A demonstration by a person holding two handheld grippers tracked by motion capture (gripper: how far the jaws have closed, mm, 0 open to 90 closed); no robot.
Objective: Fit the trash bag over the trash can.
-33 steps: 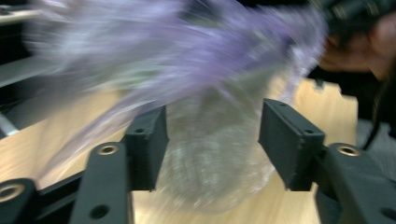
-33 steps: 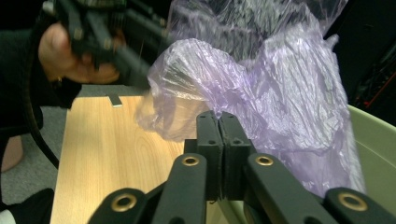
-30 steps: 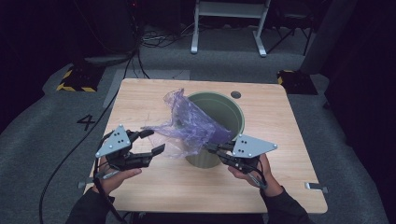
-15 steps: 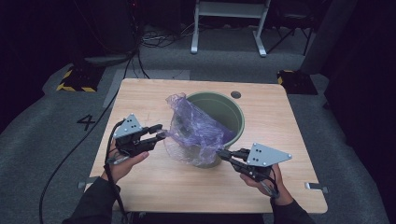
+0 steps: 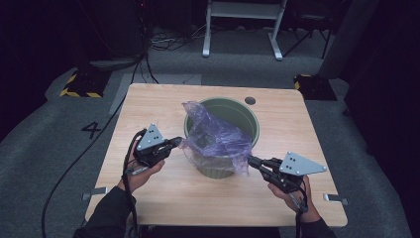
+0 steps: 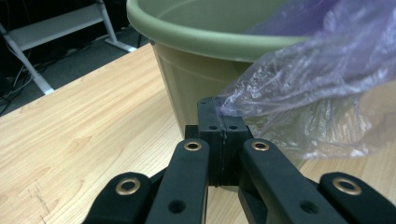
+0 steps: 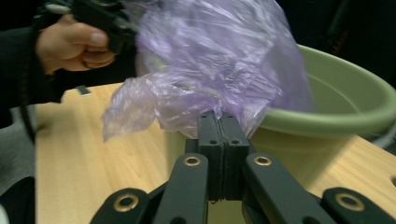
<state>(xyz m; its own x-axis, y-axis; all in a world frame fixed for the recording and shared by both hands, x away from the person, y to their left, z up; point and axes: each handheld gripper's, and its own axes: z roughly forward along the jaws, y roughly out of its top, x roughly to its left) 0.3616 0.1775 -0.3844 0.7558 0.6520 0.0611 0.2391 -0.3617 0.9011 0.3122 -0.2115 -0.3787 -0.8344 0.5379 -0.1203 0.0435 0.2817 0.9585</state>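
A round green bin (image 5: 249, 120) stands mid-table with a crumpled purple plastic bag (image 5: 218, 136) draped over its near rim. My left gripper (image 5: 177, 143) is at the bin's left side; its jaws have just been closing and now pinch the bag's edge (image 6: 280, 98), the left gripper (image 6: 219, 116) tips pressed together beside the bin wall (image 6: 187, 88). My right gripper (image 5: 251, 160) is at the bin's front right, shut on the bag's opposite edge. In the right gripper view, the right gripper (image 7: 222, 123) clamps the film (image 7: 210, 56) before the bin (image 7: 336, 116).
The bin stands on a light wooden table (image 5: 148, 99) with a small round hole (image 5: 250, 100) behind it. A cable (image 5: 74, 173) trails off the left edge to the grey floor. A white frame (image 5: 242, 20) and a striped block (image 5: 79, 87) stand beyond the table.
My left gripper moved in toward the bin and closed on the bag's edge. My right gripper drew to the right and nearer me, and the bag now spreads lower over the near rim.
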